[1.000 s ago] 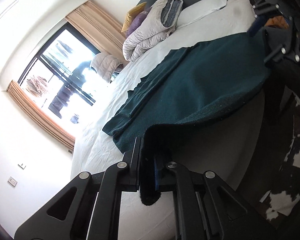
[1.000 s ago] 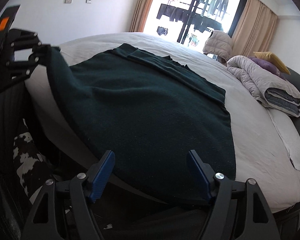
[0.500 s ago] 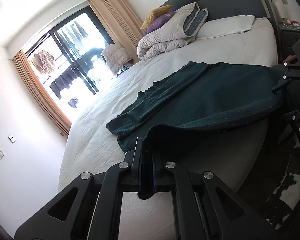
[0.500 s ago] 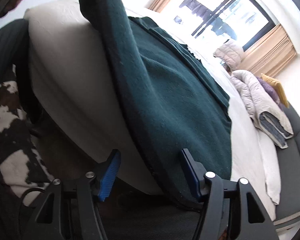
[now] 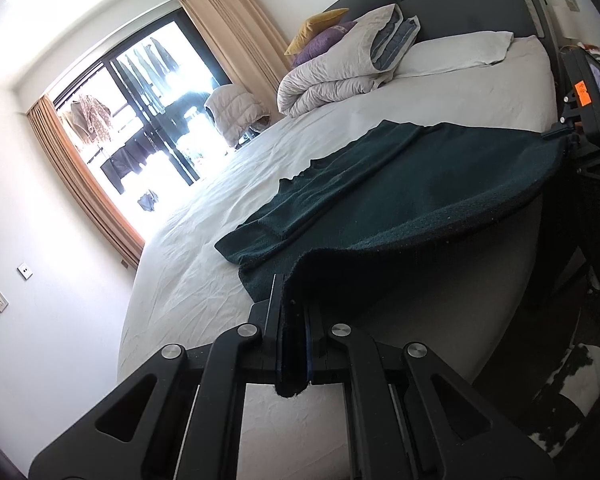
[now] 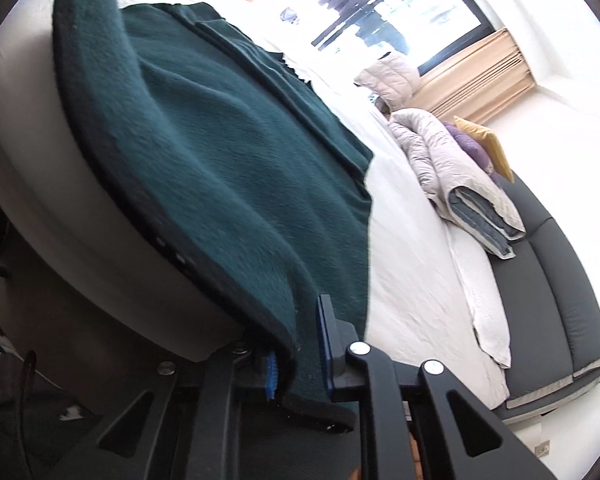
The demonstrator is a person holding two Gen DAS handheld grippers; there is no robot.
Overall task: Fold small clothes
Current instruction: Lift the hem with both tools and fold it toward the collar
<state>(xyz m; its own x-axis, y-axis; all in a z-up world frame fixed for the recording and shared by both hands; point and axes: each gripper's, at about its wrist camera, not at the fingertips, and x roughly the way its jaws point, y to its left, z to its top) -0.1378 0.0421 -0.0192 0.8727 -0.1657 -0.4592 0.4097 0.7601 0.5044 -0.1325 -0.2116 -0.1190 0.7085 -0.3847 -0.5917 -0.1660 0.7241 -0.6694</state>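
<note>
Writing shows nowhere legibly. Left gripper (image 5: 294,344) still pinches the dark green garment (image 5: 412,196) at the bed (image 5: 204,280) edge; right gripper (image 6: 300,354), wide before, has just closed, seemingly clamping its hem.

The dark green garment (image 5: 440,184) is thick, fuzzy, matt knit cloth. The bed (image 5: 228,240) wears a white, faintly creased cotton-like sheet, its headboard (image 6: 556,280) smooth dark upholstery. Each gripper (image 5: 293,344) is matt black plastic with shiny metal screws.

one green garment (image 5: 420,184), two cushions (image 5: 320,32), one duvet (image 5: 340,72)
</note>
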